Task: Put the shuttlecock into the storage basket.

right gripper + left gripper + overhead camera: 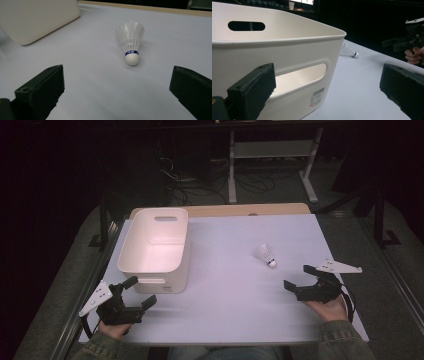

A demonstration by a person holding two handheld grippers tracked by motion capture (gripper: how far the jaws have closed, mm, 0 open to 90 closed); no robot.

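Nearest the lens, two black jaws of the right gripper (117, 92) stand wide apart and empty, low over the pale lavender tabletop (100, 82).

Item 1: white feathered shuttlecock with a round white cork tip and a blue band (131, 45). Lies on its side on the right half of the table, its long axis running roughly toward and away from the right gripper. Cork tip points back toward that gripper and the person's edge of the table; the flared skirt points toward the far edge. In the high view (266, 255) it sits just ahead and slightly to the left of the right gripper, apart from it, touching nothing but the table.

Item 2: right gripper (299, 279), held in the person's right hand (327, 309) at the table's right side, spread and released, grey three-cornered plate on top.

Item 3: white rectangular plastic bin with slotted handle cut-outs (155, 247). Stands upright on the left half of the table, well apart from the shuttlecock. A barcode label shows on its near wall in the left gripper view (287, 62).

Item 4: left gripper (142, 292), held in the person's left hand (112, 327) just before the bin's near wall, jaws parted, holding nothing, not touching the bin.
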